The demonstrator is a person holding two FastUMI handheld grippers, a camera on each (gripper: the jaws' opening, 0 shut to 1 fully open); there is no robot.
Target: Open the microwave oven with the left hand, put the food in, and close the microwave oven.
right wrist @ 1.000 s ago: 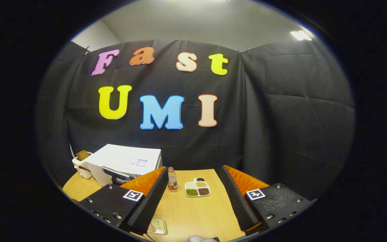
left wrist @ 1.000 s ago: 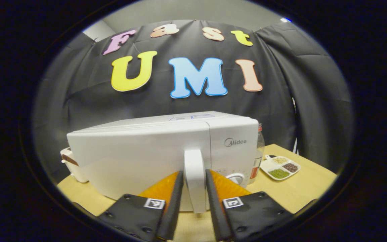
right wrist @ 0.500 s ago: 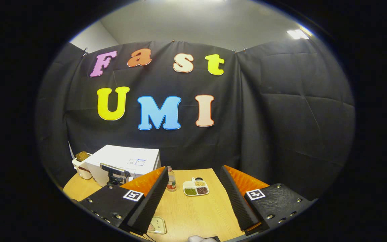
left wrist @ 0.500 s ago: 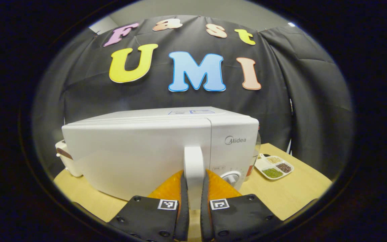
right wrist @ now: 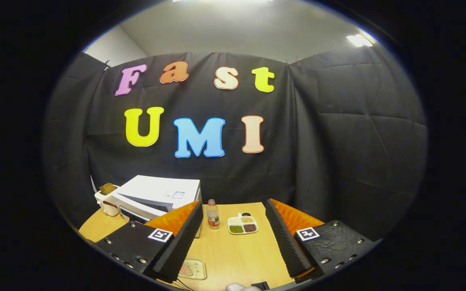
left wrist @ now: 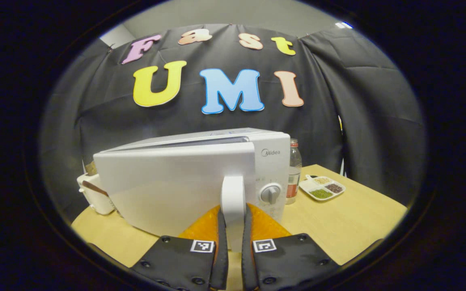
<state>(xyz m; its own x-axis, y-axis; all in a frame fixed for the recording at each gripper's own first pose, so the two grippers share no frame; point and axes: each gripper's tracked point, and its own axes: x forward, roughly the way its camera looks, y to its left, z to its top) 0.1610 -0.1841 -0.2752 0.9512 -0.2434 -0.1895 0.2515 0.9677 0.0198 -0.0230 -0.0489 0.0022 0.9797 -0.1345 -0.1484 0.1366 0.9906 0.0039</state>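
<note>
The left gripper (left wrist: pixel 233 226) pinched the microwave's door handle (left wrist: pixel 233 198), the door (left wrist: pixel 172 186) ajar; the right gripper (right wrist: pixel 233 238) hovered, fingers spread, over the tabletop (right wrist: pixel 237 254)

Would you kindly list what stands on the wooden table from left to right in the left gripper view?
Cream-white toaster with a brown band → white microwave oven, its vertical white door handle clamped in the left gripper → clear glass bottle with a red cap → white divided dish of grains.
</note>
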